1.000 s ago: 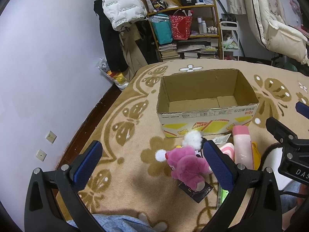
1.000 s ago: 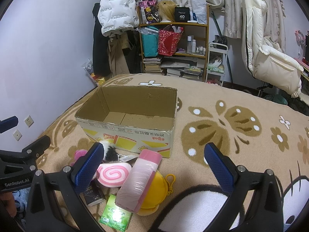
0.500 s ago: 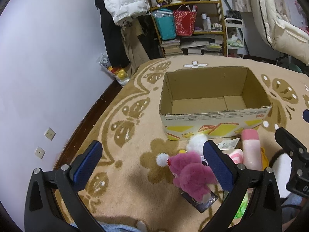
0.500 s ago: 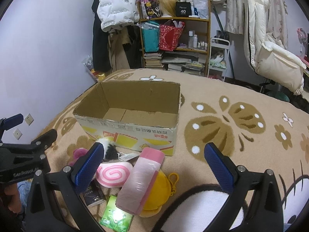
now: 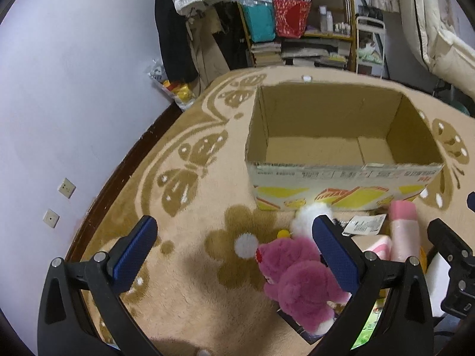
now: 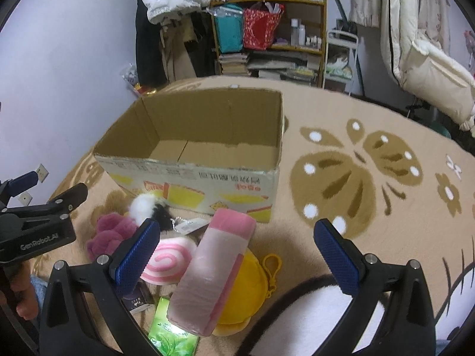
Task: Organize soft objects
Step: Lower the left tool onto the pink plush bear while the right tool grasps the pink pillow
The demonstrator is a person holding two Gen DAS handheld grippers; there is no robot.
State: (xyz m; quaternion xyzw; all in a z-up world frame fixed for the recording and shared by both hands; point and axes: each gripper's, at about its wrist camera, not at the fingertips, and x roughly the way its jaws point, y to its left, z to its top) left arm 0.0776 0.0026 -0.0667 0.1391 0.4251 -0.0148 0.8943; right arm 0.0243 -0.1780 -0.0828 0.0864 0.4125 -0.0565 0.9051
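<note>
An empty open cardboard box (image 5: 341, 172) (image 6: 190, 178) stands on the patterned carpet. In front of it lies a pile of soft things: a pink plush bear (image 5: 299, 281) (image 6: 109, 233), a black-and-white pompom (image 6: 148, 206), a pink swirl cushion (image 6: 167, 259), a pink roll-shaped plush (image 6: 213, 270) (image 5: 402, 231) and a yellow round plush (image 6: 252, 290). My left gripper (image 5: 234, 249) is open and empty, the bear beside its right finger. My right gripper (image 6: 234, 252) is open and empty above the pink roll.
A green packet (image 6: 172, 338) and a small dark box (image 6: 138, 299) lie among the toys. A crowded shelf (image 6: 267, 35) and hanging coats stand behind the box. The wall (image 5: 74, 118) runs along the left. A white cushion (image 6: 305, 323) lies at the lower right.
Both grippers have moved forward toward the box and pile, which now look larger and nearer. Both stay open and nothing was picked up.
</note>
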